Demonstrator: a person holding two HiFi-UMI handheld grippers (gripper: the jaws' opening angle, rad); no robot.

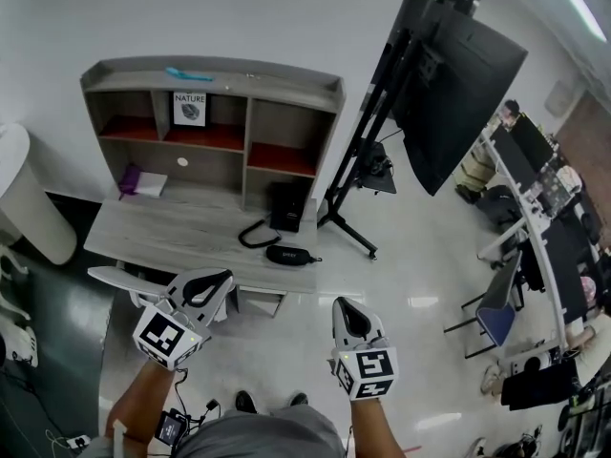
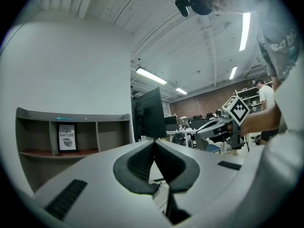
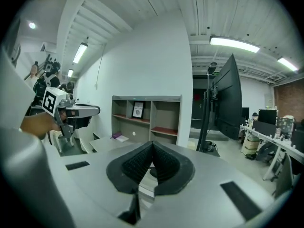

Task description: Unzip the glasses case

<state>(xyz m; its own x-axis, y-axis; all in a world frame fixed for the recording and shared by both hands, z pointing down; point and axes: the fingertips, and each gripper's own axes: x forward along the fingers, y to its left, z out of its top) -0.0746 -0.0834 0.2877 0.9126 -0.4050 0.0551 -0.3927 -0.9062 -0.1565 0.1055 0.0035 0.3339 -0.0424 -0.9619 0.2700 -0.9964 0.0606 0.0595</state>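
While the black oblong glasses case lies flat near the front edge of the grey wood-grain desk, neither gripper touches it. A looped black cable sits just beside the case at its 10 o'clock, and a black box stands at its 12 o'clock. The left gripper hangs off the desk edge at the case's 8 o'clock, its jaws pressed together on nothing. The right gripper is over the floor at the case's 5 o'clock, jaws likewise pressed together and empty. Whether the case's zip is done up cannot be made out.
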